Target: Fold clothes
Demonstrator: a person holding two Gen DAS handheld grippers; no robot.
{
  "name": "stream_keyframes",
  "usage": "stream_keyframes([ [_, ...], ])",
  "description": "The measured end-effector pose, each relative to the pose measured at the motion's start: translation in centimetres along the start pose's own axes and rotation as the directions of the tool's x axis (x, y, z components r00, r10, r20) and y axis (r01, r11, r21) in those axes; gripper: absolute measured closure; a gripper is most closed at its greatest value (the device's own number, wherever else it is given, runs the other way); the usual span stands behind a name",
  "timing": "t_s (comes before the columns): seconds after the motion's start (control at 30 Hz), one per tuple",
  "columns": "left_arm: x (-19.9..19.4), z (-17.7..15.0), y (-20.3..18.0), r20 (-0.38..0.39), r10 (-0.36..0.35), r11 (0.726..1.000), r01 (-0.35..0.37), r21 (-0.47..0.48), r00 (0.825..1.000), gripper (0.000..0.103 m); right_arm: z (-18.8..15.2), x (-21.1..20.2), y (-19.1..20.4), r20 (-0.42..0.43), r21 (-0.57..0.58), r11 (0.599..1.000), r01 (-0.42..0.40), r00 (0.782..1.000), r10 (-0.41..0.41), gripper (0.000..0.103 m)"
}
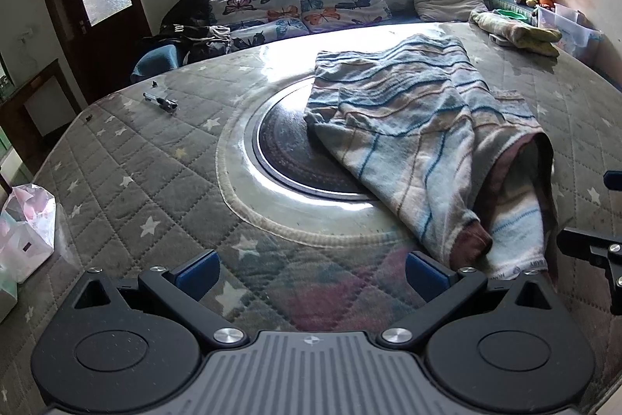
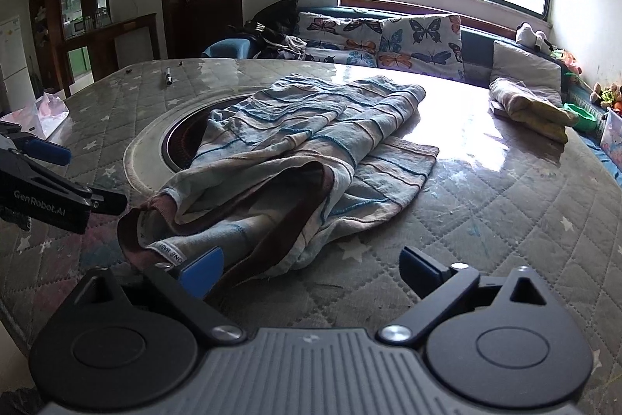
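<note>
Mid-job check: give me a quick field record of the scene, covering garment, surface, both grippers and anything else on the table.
garment: striped garment, crumpled and unfolded, brown waistband toward the grippers
surface: quilted star-print table cover with a dark round inset, partly under the garment
left gripper: open, empty, just left of the waistband
right gripper: open, empty, left finger at the garment's near edge
second cloth: folded yellowish cloth at the far right
other: pen at the far left
</note>
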State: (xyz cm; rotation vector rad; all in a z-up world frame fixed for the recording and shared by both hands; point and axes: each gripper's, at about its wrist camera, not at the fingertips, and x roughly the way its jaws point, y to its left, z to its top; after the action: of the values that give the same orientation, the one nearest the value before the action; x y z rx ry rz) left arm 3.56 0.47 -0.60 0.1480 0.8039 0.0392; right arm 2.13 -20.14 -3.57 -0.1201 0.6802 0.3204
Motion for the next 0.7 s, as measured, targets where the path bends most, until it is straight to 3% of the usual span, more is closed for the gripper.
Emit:
stream_keyframes([
  [0.43,0.4,2.1,0.2,0.038,-0.027,1.000,0.027,-0.007,0.999,0.000,1.0,1.0,-0.9,-0.006,0.010,1.000,0.004,1.000,-0.004,0.010],
  [0.7,1.1,4.2,-1.5,0.085,-0.096,0.995,0.094,0.027,0.992,0.006,1.7,2.0,-2.9,-0.024,0.084,0.996,0.004,1.000,-0.002,0.022],
])
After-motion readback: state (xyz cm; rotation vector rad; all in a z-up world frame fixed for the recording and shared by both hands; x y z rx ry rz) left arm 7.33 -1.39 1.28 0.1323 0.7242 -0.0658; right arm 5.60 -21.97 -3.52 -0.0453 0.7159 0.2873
